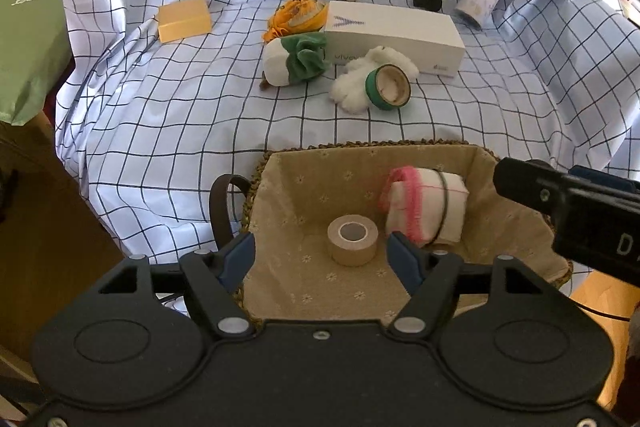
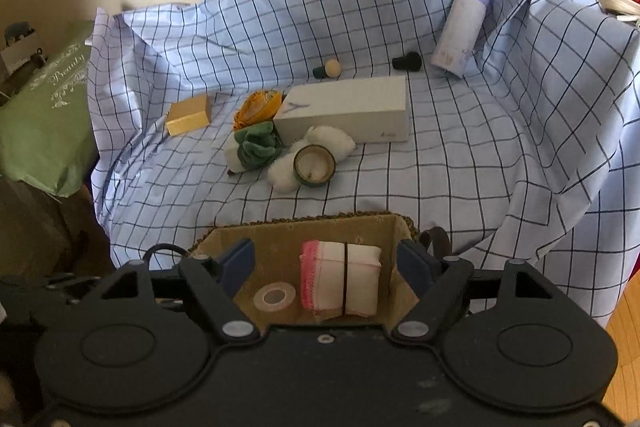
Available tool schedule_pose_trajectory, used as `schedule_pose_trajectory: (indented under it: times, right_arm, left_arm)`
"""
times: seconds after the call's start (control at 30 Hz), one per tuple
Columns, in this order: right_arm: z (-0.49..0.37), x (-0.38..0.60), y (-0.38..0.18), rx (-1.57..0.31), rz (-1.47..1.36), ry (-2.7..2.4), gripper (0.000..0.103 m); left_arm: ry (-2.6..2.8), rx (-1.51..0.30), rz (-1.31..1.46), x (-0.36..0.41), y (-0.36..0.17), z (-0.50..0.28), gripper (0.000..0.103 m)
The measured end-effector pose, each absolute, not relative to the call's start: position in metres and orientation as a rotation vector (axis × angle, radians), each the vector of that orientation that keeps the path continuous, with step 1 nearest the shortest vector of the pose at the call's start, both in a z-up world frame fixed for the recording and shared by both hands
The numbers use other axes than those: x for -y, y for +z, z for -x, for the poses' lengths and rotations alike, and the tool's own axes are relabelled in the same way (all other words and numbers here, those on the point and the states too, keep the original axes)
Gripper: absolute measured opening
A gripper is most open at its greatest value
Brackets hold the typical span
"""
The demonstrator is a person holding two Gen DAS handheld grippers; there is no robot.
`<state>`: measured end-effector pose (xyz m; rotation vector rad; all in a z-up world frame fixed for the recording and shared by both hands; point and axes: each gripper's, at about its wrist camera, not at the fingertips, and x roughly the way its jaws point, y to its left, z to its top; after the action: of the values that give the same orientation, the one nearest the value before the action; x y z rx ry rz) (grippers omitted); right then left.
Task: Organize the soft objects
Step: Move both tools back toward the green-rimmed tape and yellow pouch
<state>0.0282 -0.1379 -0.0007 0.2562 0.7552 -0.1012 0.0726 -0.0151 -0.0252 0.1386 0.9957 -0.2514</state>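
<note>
Both tools spread wide and empty, left tool and right tool over the lined basket holding the folded pink-edged cloth; remaining fluffy white piece on the checked cloth-covered table: probably light, compressible, best pinched mid-body.

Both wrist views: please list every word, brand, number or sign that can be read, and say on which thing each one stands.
"Beauty": white script above an ornament, on the green bag.
"vive": grey letters, cut off by the white fluffy toy, on the white box; a purple V-shaped sign marks its end.
"D": white letter, the rest out of frame, on the right tool.
A small mark at the box's lower corner: too small to read.
</note>
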Motion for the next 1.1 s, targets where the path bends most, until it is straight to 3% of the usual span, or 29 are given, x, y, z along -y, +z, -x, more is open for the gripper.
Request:
schedule_pose_trajectory:
  times: [1.1]
  right_arm:
    - [-0.112, 0.153, -0.009, -0.893, -0.219, -0.108, 0.080]
  left_arm:
    - [-0.213, -1.082, -0.145, 0.004, -0.030, -0.143, 0.074]
